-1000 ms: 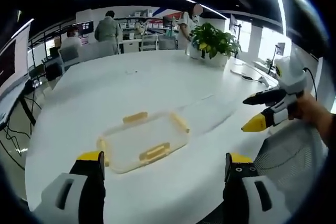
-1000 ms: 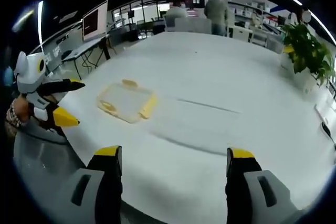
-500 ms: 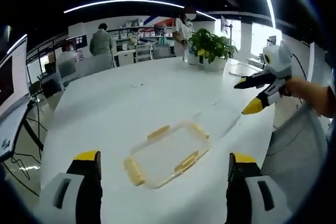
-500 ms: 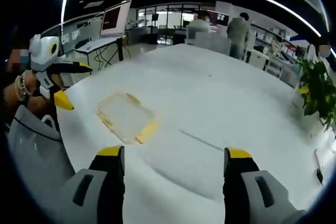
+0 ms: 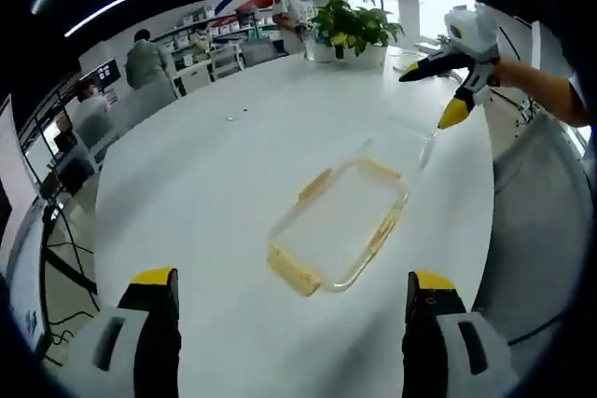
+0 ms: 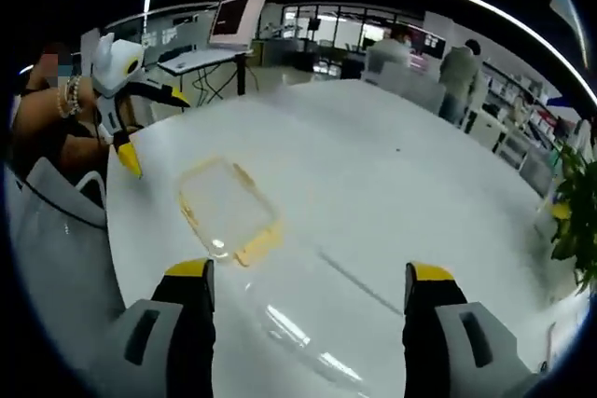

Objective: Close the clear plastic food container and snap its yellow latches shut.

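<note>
A clear plastic lid-like tray with yellow latches [image 5: 340, 226] [image 6: 229, 204] lies flat on the white table [image 5: 205, 184]. Just beyond it stands a faint clear container [image 5: 401, 142], which appears in the right gripper view as glints [image 6: 298, 328] between that view's own jaws. My left gripper [image 5: 291, 300] hangs open above the near table edge, short of the tray. My right gripper [image 6: 310, 277] is open too, above the clear container. Each gripper turns up in the other's view, open and held by a hand: the right gripper [image 5: 431, 98], the left gripper [image 6: 157, 132].
A potted plant [image 5: 350, 25] stands at the table's far end, with several people and desks behind it. A monitor [image 6: 233, 16] sits on a side desk. A grey chair back [image 5: 546, 212] [image 6: 56, 249] lies close to the table edge.
Both cameras have moved and now look down more steeply, so the tray sits higher and nearer the middle. In the left view the right gripper appears higher up. Nothing on the table moved.
</note>
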A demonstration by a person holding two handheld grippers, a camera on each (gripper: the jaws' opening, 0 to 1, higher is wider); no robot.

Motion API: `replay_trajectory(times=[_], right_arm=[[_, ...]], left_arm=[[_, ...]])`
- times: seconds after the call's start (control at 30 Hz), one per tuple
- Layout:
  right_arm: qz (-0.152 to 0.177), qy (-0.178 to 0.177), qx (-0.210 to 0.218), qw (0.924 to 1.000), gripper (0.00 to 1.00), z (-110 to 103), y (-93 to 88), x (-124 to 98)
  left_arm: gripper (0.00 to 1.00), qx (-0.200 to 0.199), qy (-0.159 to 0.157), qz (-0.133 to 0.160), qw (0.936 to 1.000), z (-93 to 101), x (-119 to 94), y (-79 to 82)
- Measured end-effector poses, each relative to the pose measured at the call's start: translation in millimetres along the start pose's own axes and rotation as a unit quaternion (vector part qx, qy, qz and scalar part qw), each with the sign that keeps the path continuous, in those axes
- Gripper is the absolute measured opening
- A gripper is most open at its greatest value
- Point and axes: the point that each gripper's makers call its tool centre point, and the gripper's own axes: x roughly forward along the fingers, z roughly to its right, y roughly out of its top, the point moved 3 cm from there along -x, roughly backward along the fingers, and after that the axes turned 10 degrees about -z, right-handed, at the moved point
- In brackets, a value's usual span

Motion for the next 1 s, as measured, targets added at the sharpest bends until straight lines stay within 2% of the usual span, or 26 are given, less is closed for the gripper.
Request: replay_trajectory(times=[0.07, 0.1, 0.13, 0.2, 0.23, 0.3, 0.37, 0.43, 0.47, 0.53, 0.57, 0.63, 0.7, 0.73, 0.8, 0.87, 0.97, 1.0], right_arm=[[-0.004, -0.002, -0.016, 0.9999, 0.79, 2.7, 4.8, 3.7], [-0.008, -0.002, -0.031, 0.9995, 0.78, 3.4, 6.5, 5.5], [-0.010, -0.001, -0.042, 0.9991, 0.78, 3.2, 8.1, 7.2], [-0.014, 0.006, -0.065, 0.9978, 0.78, 1.5, 12.6, 12.6], [-0.014, 0.014, -0.081, 0.9965, 0.80, -0.8, 15.5, 16.1], [-0.012, 0.033, -0.104, 0.9940, 0.85, -6.8, 19.7, 22.1], [-0.007, 0.055, -0.117, 0.9916, 0.92, -14.3, 23.4, 26.7], [0.000, 0.087, -0.150, 0.9848, 0.95, -24.9, 26.3, 30.6], [0.003, 0.091, -0.164, 0.9823, 0.95, -27.7, 28.0, 32.4], [-0.018, 0.104, -0.187, 0.9768, 0.90, -32.2, 25.1, 36.0], [-0.018, 0.105, -0.190, 0.9761, 0.88, -33.6, 26.5, 37.9], [-0.027, 0.116, -0.201, 0.9723, 0.86, -36.6, 27.4, 42.4], [-0.047, 0.118, -0.207, 0.9701, 0.86, -36.1, 25.2, 47.4], [-0.075, 0.116, -0.208, 0.9683, 0.87, -34.0, 20.7, 51.5], [-0.086, 0.120, -0.208, 0.9670, 0.88, -34.6, 20.5, 57.9], [-0.090, 0.145, -0.229, 0.9584, 0.80, -40.8, 19.7, 62.3], [-0.106, 0.161, -0.229, 0.9541, 0.70, -46.2, 19.1, 67.5], [-0.111, 0.166, -0.230, 0.9525, 0.68, -47.8, 18.9, 68.8]], left_arm=[[0.99, -0.011, -0.010, -0.003, 0.9999, -2.8, 1.7, -1.2], [0.99, -0.021, -0.035, -0.015, 0.9990, -0.6, 2.9, -3.4], [0.98, -0.030, -0.043, -0.017, 0.9985, -1.7, 3.7, -3.4], [0.94, -0.027, -0.035, -0.013, 0.9989, -11.5, 5.5, -0.5], [0.93, -0.007, -0.031, -0.006, 0.9995, -16.3, 7.2, 2.6], [0.92, 0.019, -0.021, -0.017, 0.9995, -23.7, 10.3, 3.5], [0.88, 0.027, -0.028, -0.018, 0.9991, -25.3, 13.1, 5.9], [0.84, 0.029, -0.041, -0.019, 0.9986, -26.5, 15.8, 9.5], [0.85, 0.031, -0.052, -0.025, 0.9978, -25.7, 18.0, 10.6], [0.86, 0.044, -0.070, -0.043, 0.9956, -22.8, 22.0, 8.8], [0.85, 0.057, -0.075, -0.055, 0.9940, -21.9, 23.5, 6.8], [0.80, 0.093, -0.078, -0.066, 0.9905, -22.3, 28.1, 4.0], [0.73, 0.121, -0.068, -0.093, 0.9860, -26.2, 34.7, -3.2], [0.72, 0.122, -0.079, -0.093, 0.9850, -23.2, 38.9, -3.7], [0.70, 0.119, -0.103, -0.099, 0.9826, -16.9, 42.4, -4.9], [0.64, 0.120, -0.125, -0.101, 0.9797, -12.3, 46.1, -5.2], [0.52, 0.134, -0.153, -0.123, 0.9712, -7.7, 50.6, -10.5], [0.50, 0.133, -0.157, -0.121, 0.9712, -7.9, 52.5, -9.4]])
